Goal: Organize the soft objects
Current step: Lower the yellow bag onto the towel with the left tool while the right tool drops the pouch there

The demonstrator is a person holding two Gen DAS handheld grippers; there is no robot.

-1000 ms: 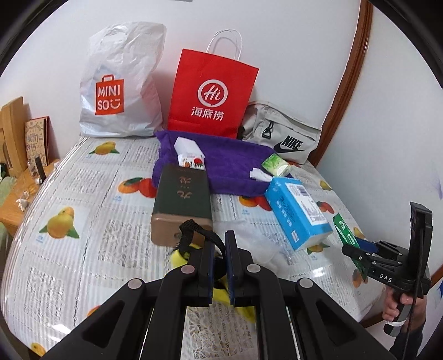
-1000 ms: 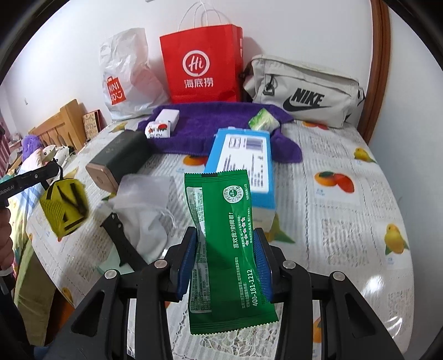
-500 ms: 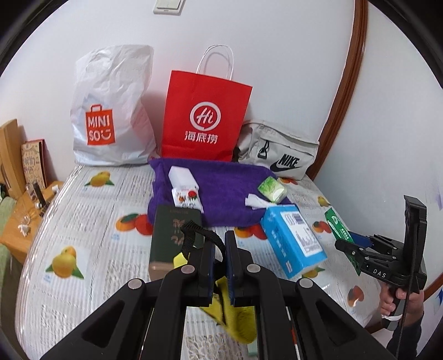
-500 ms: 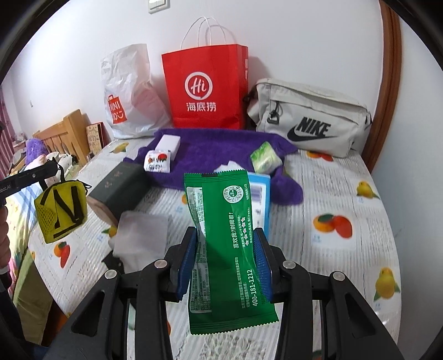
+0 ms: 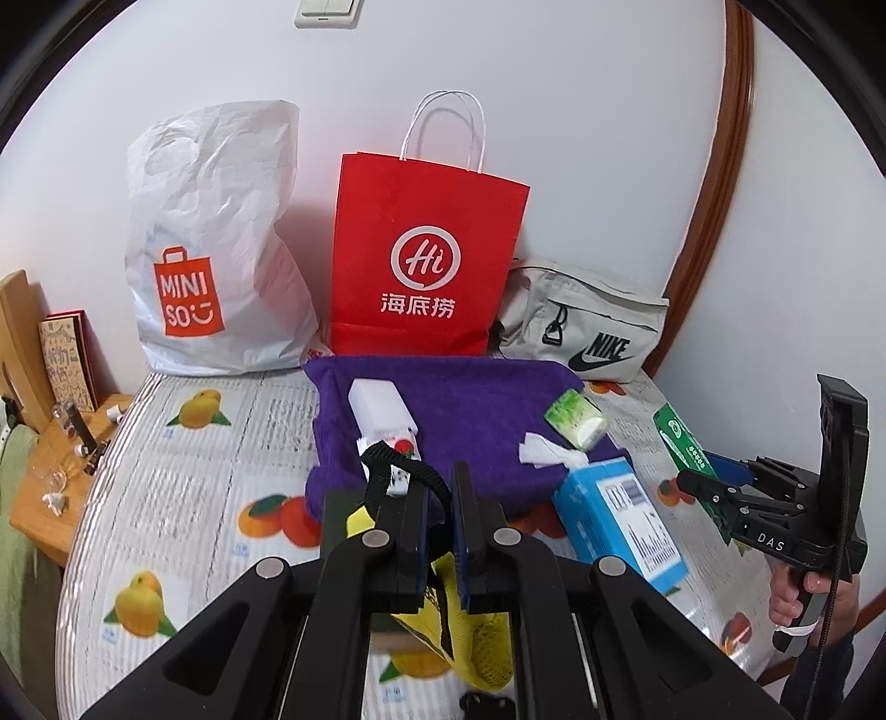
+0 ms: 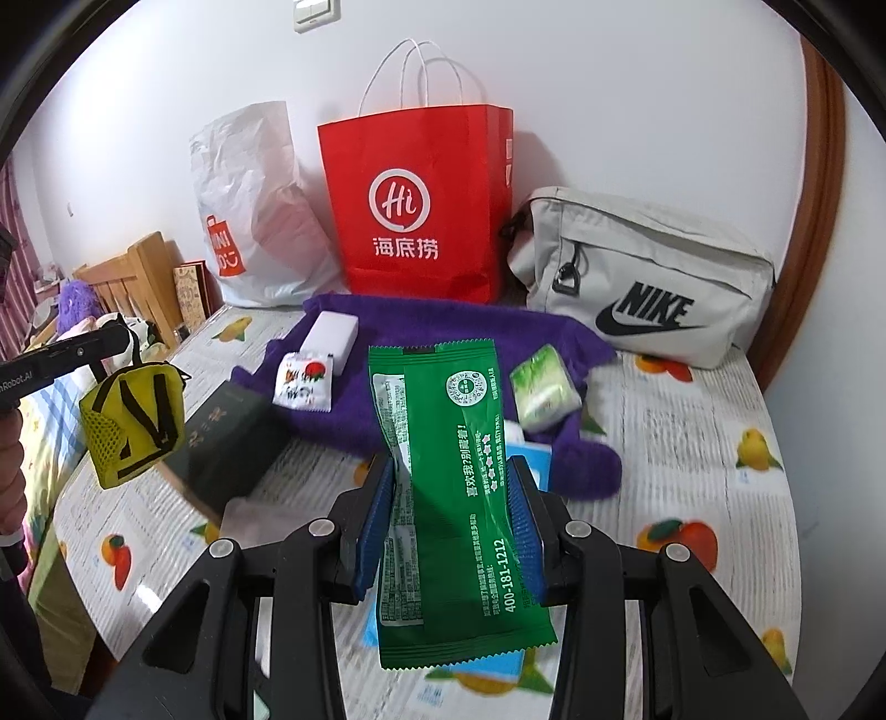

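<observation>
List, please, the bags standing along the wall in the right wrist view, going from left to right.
White Miniso plastic bag → red paper bag → grey Nike bag.

White wall (image 5: pixel 554 83), wooden headboard (image 6: pixel 138 277).

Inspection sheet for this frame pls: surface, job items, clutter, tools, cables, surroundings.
Surface: fruit-print tablecloth, purple towel at back.
Job's things: green wipes packet; yellow mesh pouch; green tissue pack; strawberry-print packet.
Clutter: dark green box, blue box, white box.
Grippers: left tool shut on pouch strap; right tool shut on wipes packet.
Cables: nothing seen.
Surroundings: Miniso bag, red Haidilao bag, Nike bag, wall switch.
</observation>
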